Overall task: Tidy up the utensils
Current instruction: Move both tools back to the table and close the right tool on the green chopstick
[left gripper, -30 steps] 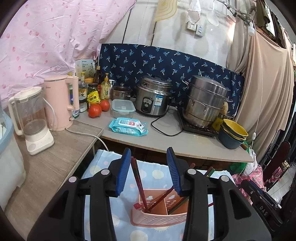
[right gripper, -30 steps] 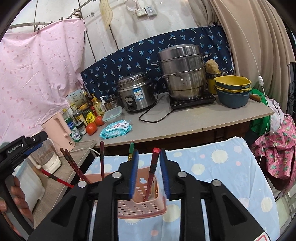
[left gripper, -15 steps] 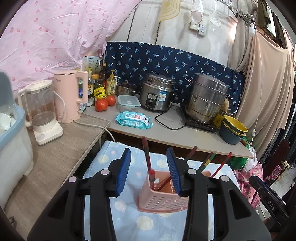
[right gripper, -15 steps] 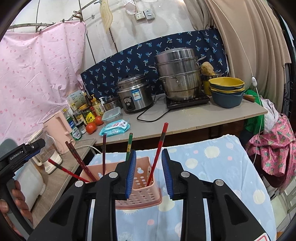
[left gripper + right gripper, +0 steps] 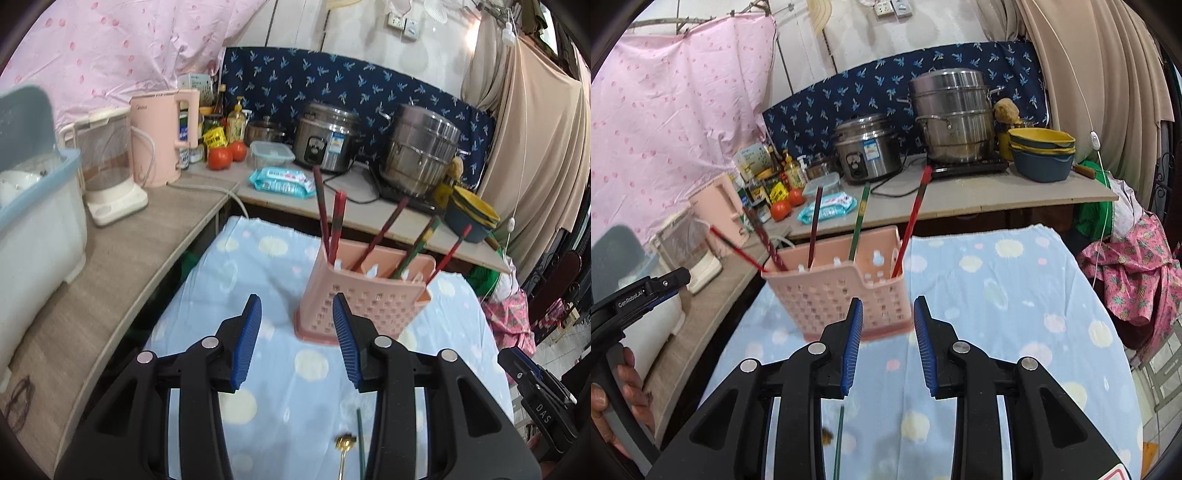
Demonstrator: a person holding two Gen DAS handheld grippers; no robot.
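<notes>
A pink perforated utensil basket (image 5: 365, 295) stands on the blue dotted cloth (image 5: 258, 280) and holds several red and green chopsticks (image 5: 338, 221). It also shows in the right wrist view (image 5: 838, 295) with chopsticks (image 5: 912, 218) leaning out. My left gripper (image 5: 297, 334) is open and empty just in front of the basket. My right gripper (image 5: 888, 343) is open and empty just in front of it too. A green chopstick (image 5: 360, 439) and a gold spoon (image 5: 345, 448) lie on the cloth near me. That green chopstick shows in the right wrist view (image 5: 839, 439).
A counter behind holds a rice cooker (image 5: 327, 138), a steel steamer pot (image 5: 419, 149), stacked bowls (image 5: 472, 218), tomatoes (image 5: 221, 157), a wipes pack (image 5: 282, 179). On the left counter stand a pink kettle (image 5: 159, 140), a blender (image 5: 107, 155), a white bin (image 5: 33, 206).
Both grippers have pulled back and up from the basket. The right gripper let go of the red chopstick, which now stands in the basket. A spoon and a green chopstick came into view.
</notes>
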